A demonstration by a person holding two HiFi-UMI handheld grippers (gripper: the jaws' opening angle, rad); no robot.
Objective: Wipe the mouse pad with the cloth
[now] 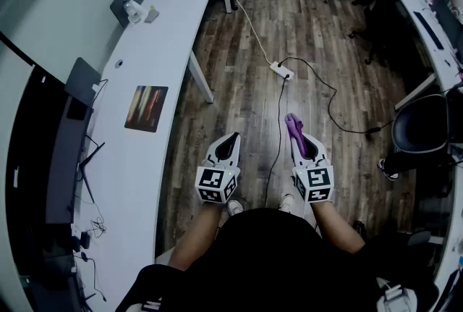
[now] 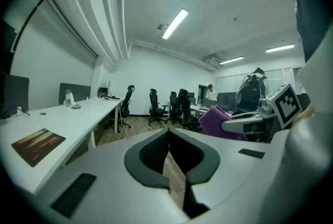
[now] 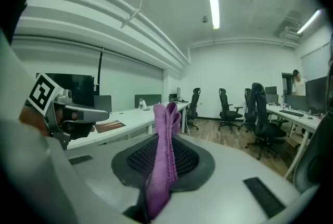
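No readable txt, brands or nos. anywhere; mouse pad (image 1: 147, 108) print is just blurred colour streaks.

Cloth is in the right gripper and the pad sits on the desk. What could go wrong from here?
1. The cloth is pinched in the right gripper as a narrow folded strip, so the gripper itself may scrape the mouse pad.
2. The left gripper is shut and away from the pad, which may slide on the smooth desk.
3. A cable runs along the floor towards the feet: a trip hazard.
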